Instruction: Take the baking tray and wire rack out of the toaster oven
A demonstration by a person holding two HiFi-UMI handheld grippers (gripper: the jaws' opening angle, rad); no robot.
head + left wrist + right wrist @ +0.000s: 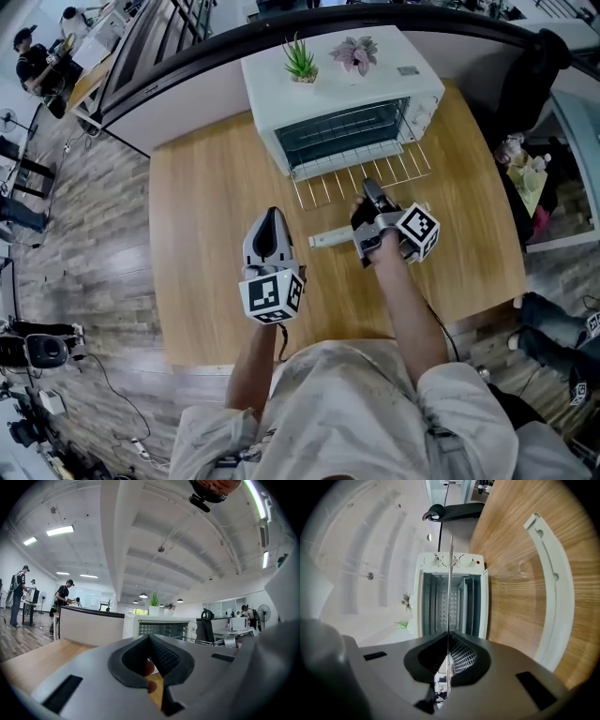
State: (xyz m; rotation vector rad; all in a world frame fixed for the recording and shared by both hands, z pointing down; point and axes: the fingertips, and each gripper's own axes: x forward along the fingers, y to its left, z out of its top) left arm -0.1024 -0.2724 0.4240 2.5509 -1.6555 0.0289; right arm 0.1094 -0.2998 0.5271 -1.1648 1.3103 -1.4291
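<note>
No legible text, label, brand or number anywhere.

Wooden tabletop [197,281], light grain. Two small potted plants sit side by side toward its far edge: a green spiky one [300,59] and a purplish-leaved one [355,52]. A pale curved bar [327,240] lies flat on the wood. A black chair [452,511] stands beyond the tabletop. A person [18,597] stands far off.

bright ceiling strips, fisheye edges, sharp pics
</note>
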